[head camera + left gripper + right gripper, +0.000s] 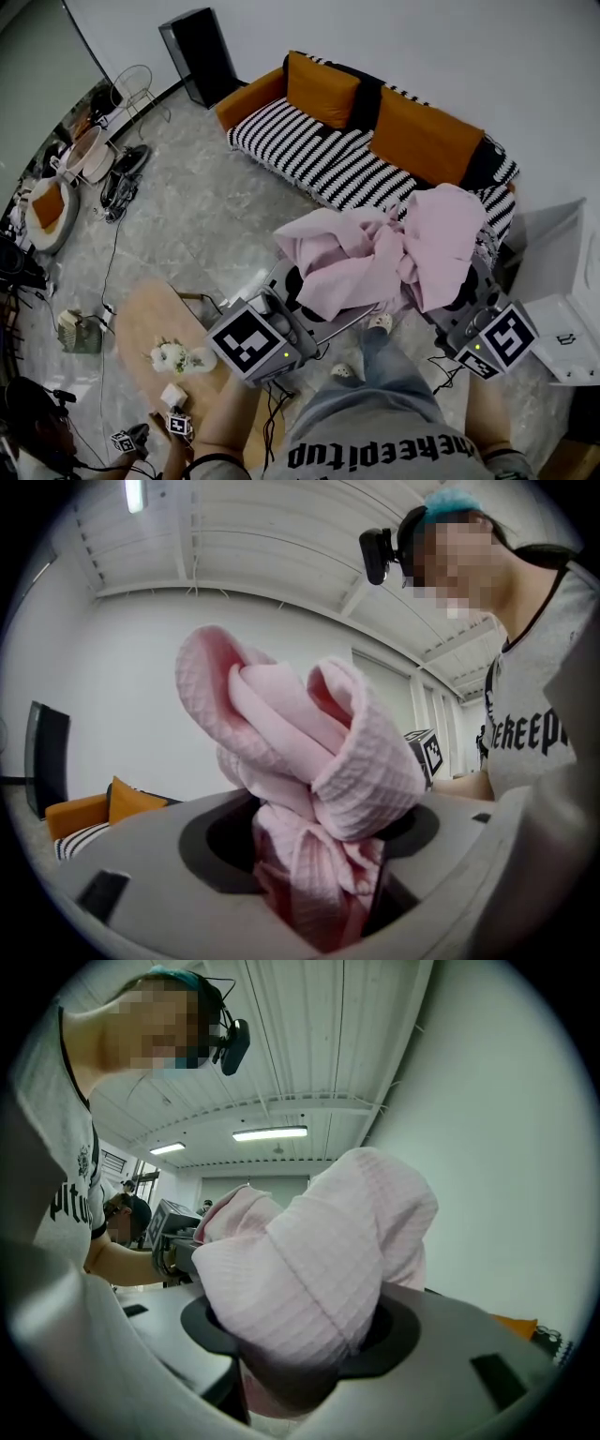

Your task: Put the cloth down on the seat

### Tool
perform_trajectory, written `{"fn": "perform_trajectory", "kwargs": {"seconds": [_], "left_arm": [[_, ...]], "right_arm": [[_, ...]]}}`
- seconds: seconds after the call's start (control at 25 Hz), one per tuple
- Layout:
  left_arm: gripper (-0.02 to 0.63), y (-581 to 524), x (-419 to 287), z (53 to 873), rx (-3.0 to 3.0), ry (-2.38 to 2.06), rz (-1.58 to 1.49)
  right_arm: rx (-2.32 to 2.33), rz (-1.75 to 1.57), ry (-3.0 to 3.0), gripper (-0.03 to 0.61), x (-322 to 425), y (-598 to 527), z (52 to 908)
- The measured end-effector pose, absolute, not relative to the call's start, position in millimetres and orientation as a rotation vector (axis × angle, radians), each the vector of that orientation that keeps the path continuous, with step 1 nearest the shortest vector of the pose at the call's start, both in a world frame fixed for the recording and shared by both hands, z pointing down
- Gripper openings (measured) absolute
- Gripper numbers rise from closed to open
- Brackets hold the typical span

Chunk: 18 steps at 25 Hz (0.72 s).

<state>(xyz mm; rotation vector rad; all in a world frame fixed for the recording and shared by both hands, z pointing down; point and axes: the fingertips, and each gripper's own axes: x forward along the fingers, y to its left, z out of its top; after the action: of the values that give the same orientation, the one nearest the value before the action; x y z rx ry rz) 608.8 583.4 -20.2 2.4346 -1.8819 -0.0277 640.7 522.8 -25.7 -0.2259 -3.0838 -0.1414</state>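
Left claw (314, 897) clamped on pink cloth (375, 258) | right claw (281, 1372) clamped on its other bunch, so it hangs spread between both, clear of the floor (206, 225) | striped sofa seat (319, 159) lies farther off, cloth not yet down

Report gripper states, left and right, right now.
Left gripper: shut on the pink cloth, bunched between its jaws.
Right gripper: shut on the same pink cloth.
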Motion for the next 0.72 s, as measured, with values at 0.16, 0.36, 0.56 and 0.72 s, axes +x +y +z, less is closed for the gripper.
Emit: {"fn": "perform_trajectory", "kwargs": {"seconds": [0.16, 0.36, 0.56, 0.72], "left_arm": [[0.357, 549, 574, -9, 2.395, -1.916, -0.023], [0.357, 467, 510, -4, 2.364, -1.982, -0.006], [0.357, 433, 490, -4, 2.298, -1.984, -0.007], [0.357, 433, 487, 0, 2.342, -2.024, 0.015]], "right_arm": [[-0.263, -0.157, -3.076, 0.253, 604, 488, -16], [-0.338, -0.127, -3.063, 0.253, 539, 404, -9], [-0.372, -0.126, -3.061, 0.253, 516, 369, -10], [-0.377, -0.162, -3.074, 0.253, 515, 369, -7]]}}
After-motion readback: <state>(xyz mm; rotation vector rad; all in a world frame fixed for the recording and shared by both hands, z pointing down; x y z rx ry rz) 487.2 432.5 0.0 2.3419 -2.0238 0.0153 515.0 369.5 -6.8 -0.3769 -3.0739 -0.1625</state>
